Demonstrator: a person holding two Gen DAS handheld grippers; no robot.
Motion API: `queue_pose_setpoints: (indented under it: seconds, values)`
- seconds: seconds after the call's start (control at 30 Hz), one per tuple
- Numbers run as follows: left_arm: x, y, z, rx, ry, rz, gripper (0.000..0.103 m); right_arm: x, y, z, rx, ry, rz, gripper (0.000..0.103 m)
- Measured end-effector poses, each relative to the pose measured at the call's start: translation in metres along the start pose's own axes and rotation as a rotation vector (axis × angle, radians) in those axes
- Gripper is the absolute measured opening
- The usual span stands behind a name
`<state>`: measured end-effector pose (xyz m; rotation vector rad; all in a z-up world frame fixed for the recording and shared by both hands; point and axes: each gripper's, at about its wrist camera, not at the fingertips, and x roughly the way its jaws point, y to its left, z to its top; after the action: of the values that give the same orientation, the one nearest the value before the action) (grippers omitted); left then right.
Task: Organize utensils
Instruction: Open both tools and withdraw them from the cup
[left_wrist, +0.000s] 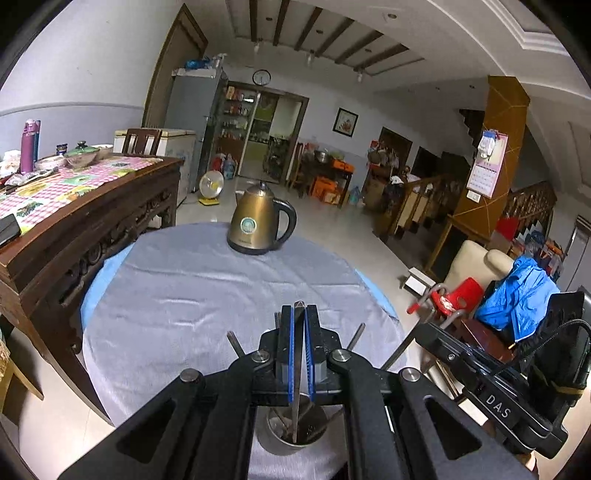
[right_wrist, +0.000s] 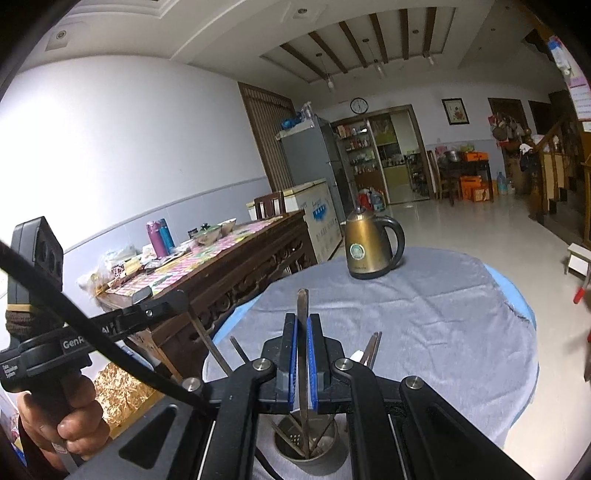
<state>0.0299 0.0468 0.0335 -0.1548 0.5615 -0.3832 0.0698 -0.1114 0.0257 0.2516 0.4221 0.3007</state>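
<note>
A thin, flat, dull-metal utensil handle (left_wrist: 298, 354) is being clamped upright between the blue-padded jaws of the left gripper (left_wrist: 298, 314), its tip poking just above the pads and its lower end reaching down into the round stainless-steel utensil cup (left_wrist: 291, 439) directly beneath. In the right wrist view, a second long dark-metal utensil (right_wrist: 303, 354) is being pinched in the same way by the right gripper (right_wrist: 303, 321), also standing near-vertical over the same cup (right_wrist: 310, 450), where several other slanted handles are being held. The deciding relation is judged to be vertical: each utensil's long axis is running straight down from the closed jaws into the cup's mouth below, both hands being about equally near it. The cup is resting on a grey cloth-covered round table (left_wrist: 177, 295), with a bronze electric kettle with a black handle (left_wrist: 258, 221) standing well apart at the far edge. "DAS" is being read on the right gripper's body in the left view, "GenR…AI" and "Data Acquisition System" on the left gripper's body in the right view; the kettle's round badge is too small to be read.
</note>
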Motion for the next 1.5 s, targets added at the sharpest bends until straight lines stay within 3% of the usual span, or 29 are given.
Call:
queue_pose_setpoints:
  seconds: [0.47,0.53,0.6,0.67,0.73,0.87,0.97,1.13,1.37,1.5]
  values:
    - [0.002,0.003,-0.005,-0.006,0.04,0.026,0.005,0.008,-0.004,-0.013,0.029,0.065,-0.001,0.006]
    - [0.0,0.003,-0.004,0.001,0.04,0.04,0.012,0.01,-0.006,-0.013,0.04,0.08,0.004,0.007]
    - [-0.006,0.005,-0.001,-0.003,0.019,0.043,0.037,0.009,-0.01,-0.013,0.072,0.099,0.029,0.011]
    - [-0.021,0.007,0.005,-0.002,-0.038,0.056,0.046,0.005,-0.014,-0.009,0.096,0.094,0.052,0.022]
    - [-0.036,0.01,0.01,-0.005,-0.104,0.069,0.046,-0.007,-0.019,-0.005,0.116,0.03,0.056,0.025]
    - [-0.077,0.017,0.019,-0.025,-0.274,0.108,0.063,-0.048,-0.035,0.004,0.175,-0.185,0.051,0.025]
    - [-0.088,0.024,0.019,-0.038,-0.333,0.155,0.066,-0.067,-0.055,0.006,0.237,-0.284,-0.001,0.025]
    - [-0.073,0.037,0.017,-0.05,-0.282,0.237,0.07,-0.065,-0.089,0.001,0.364,-0.272,-0.06,0.032]
    - [-0.036,0.079,0.007,-0.149,-0.143,0.351,0.07,-0.04,-0.116,-0.01,0.426,-0.164,-0.127,0.032]
    - [-0.027,0.089,0.002,-0.164,-0.113,0.382,0.07,-0.033,-0.126,-0.016,0.448,-0.128,-0.13,0.032]
